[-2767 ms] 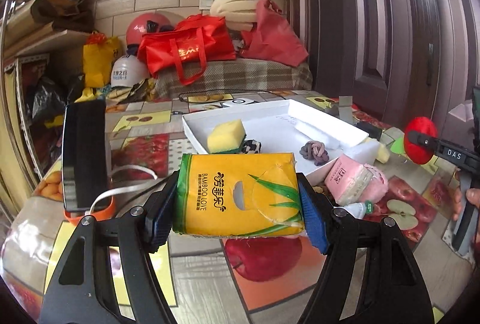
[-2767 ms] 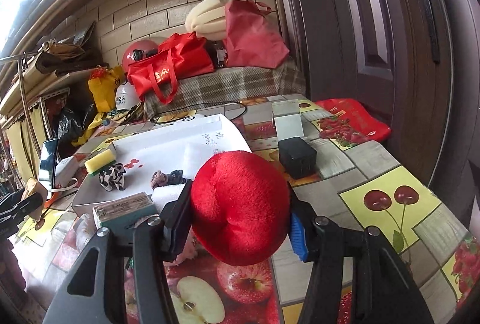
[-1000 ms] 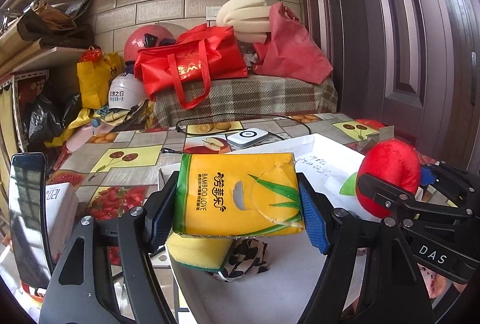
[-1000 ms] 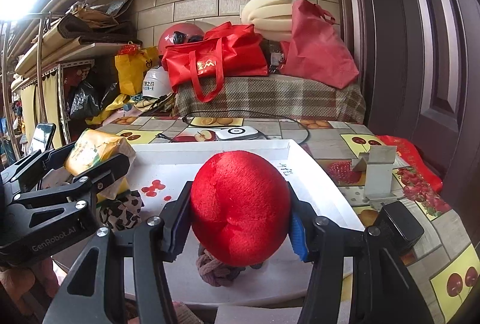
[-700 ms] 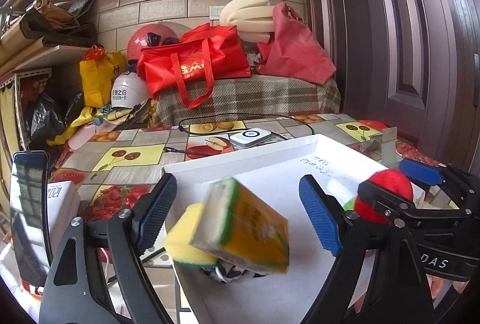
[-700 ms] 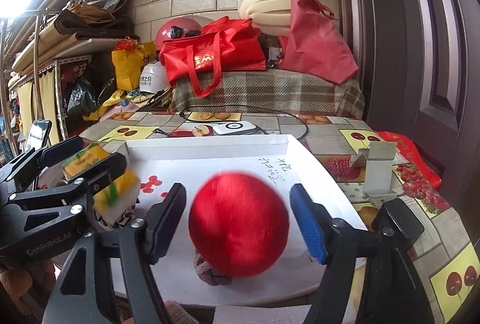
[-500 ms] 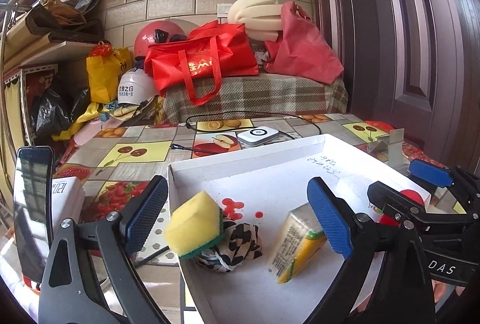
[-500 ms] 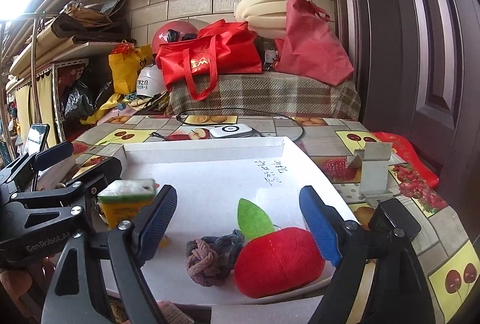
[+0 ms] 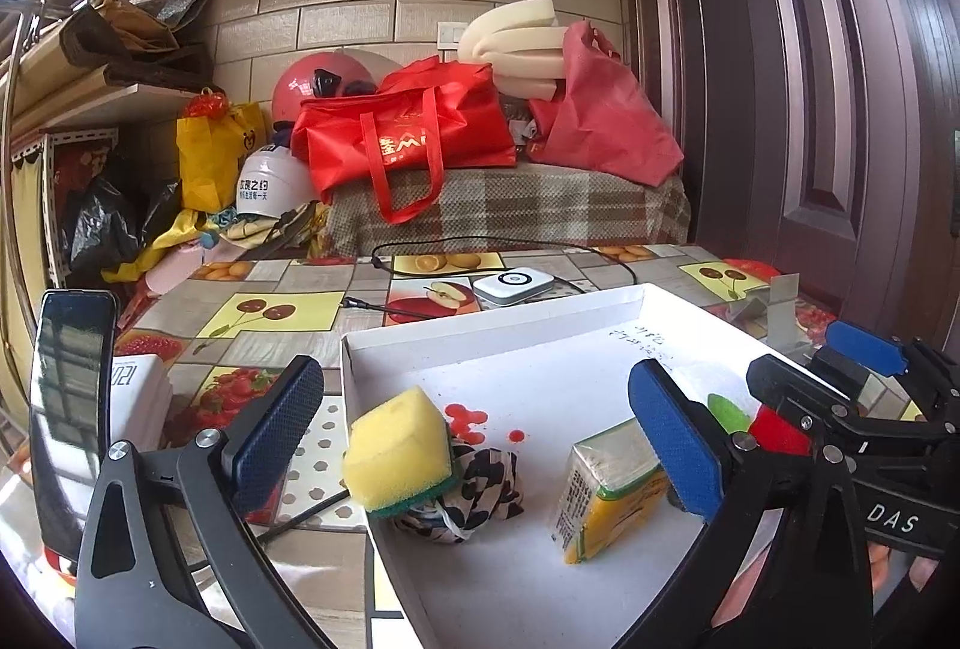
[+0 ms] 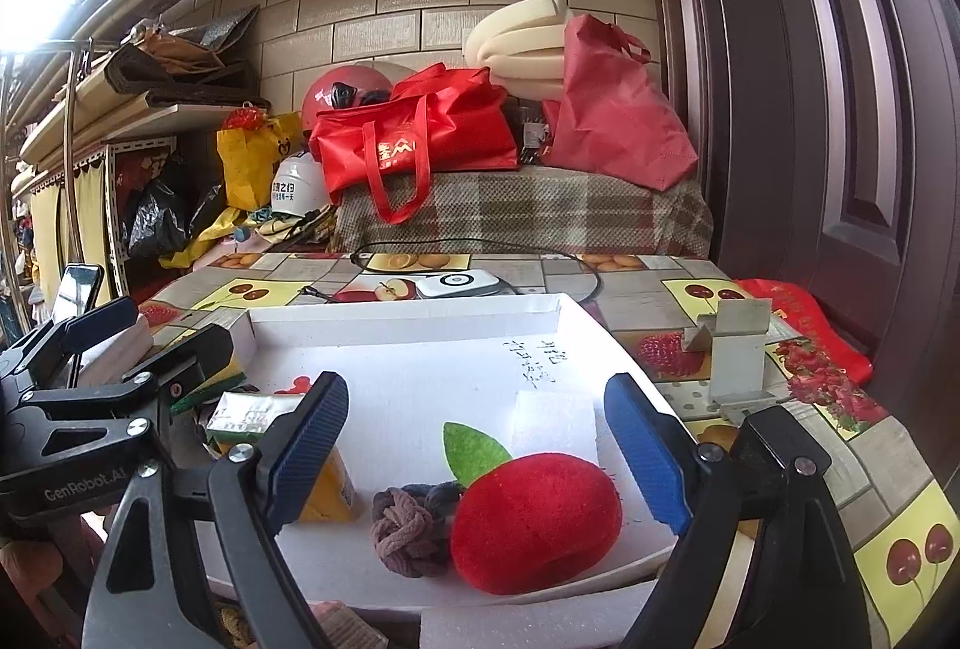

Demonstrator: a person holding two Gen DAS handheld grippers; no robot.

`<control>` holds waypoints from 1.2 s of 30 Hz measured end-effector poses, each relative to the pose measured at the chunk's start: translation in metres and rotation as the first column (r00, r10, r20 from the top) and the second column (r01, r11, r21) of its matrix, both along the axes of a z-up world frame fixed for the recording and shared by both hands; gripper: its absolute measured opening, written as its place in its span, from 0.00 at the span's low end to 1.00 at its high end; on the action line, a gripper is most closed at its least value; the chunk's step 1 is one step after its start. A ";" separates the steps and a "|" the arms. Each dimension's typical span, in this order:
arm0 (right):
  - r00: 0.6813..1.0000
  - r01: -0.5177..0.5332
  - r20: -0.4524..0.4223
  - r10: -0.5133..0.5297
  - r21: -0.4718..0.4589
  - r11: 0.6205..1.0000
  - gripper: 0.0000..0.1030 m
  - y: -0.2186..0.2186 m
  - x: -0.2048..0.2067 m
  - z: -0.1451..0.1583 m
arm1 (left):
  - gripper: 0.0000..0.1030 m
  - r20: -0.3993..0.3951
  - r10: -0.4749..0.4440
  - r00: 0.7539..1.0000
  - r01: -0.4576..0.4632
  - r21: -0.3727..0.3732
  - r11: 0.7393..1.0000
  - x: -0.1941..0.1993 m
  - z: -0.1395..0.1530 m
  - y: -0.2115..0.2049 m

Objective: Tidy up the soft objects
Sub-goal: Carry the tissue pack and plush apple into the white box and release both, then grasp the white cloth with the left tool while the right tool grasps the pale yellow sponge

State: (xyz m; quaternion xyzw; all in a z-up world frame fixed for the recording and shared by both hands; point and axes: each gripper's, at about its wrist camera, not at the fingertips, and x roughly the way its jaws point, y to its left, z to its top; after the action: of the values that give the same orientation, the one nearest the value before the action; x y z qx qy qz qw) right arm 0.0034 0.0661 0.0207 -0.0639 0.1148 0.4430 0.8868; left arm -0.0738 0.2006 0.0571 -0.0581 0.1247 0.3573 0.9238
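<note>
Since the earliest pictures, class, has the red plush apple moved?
Yes. It was clamped in the right gripper above the table; now the red plush apple lies inside the white tray, beside the knotted rope, jaws open.

Left gripper [image 9: 474, 433] jaws spread wide, holding nothing. Between fingers: yellow sponge [image 9: 399, 452] atop patterned cloth [image 9: 474, 493], inside white tray [image 9: 480, 343]. Tissue pack [image 9: 606, 493] tilted beside right finger. Right gripper [image 9: 840, 379] further right.
</note>
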 end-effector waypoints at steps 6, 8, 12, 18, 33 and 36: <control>1.000 0.030 -0.001 -0.030 0.006 1.000 0.85 -0.010 -0.001 0.000 | 1.00 -0.011 -0.050 0.999 0.050 0.002 0.999 -0.020 0.000 -0.012; 1.000 0.028 0.006 -0.028 0.001 1.000 0.85 -0.016 -0.005 -0.001 | 1.00 -0.011 -0.073 0.997 0.073 -0.004 0.997 -0.030 -0.001 -0.016; 1.000 0.014 0.005 -0.014 -0.008 1.000 0.85 -0.033 -0.009 -0.002 | 1.00 -0.012 -0.126 0.992 0.126 -0.005 0.992 -0.052 -0.001 -0.027; 0.996 0.049 -0.070 -0.050 -0.021 0.999 0.85 -0.081 0.011 -0.007 | 1.00 -0.083 -0.311 0.947 0.311 -0.008 0.950 -0.075 -0.005 -0.059; 0.944 -0.066 -0.326 -0.051 -0.337 0.939 0.85 -0.083 0.064 -0.047 | 0.99 -0.399 -0.520 0.755 0.483 -0.198 0.853 -0.029 -0.041 -0.094; 0.960 -0.047 -0.275 -0.059 -0.365 0.930 0.85 -0.072 0.066 -0.045 | 0.99 -0.402 -0.527 0.749 0.478 -0.224 0.849 -0.027 -0.044 -0.091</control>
State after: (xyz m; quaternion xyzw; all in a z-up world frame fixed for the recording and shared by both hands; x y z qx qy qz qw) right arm 0.0698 -0.0062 -0.0242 -0.1649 0.3206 0.4153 0.8352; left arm -0.1007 0.1096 0.0127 0.0126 0.3644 0.0918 0.9266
